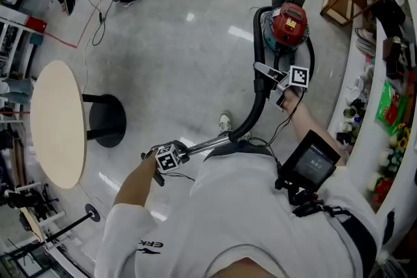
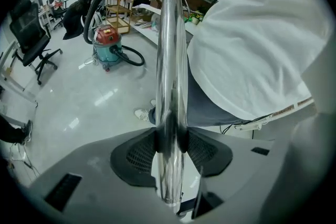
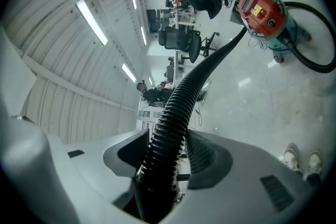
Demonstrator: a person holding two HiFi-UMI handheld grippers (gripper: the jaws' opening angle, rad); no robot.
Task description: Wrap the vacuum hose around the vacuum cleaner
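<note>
Above the floor [image 1: 182,62], left claw [image 2: 170,139] clamps the chrome wand [image 2: 172,60] running toward the right claw [image 3: 168,149], which clamps the hose [image 3: 184,92].

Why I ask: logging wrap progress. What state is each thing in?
Vacuum: upright on floor.
Hose: lifted, arching from vacuum; not fully wrapped.
Tube: lifted, held.
Left hand-held gripper: shut on tube.
Right hand-held gripper: shut on hose.
</note>
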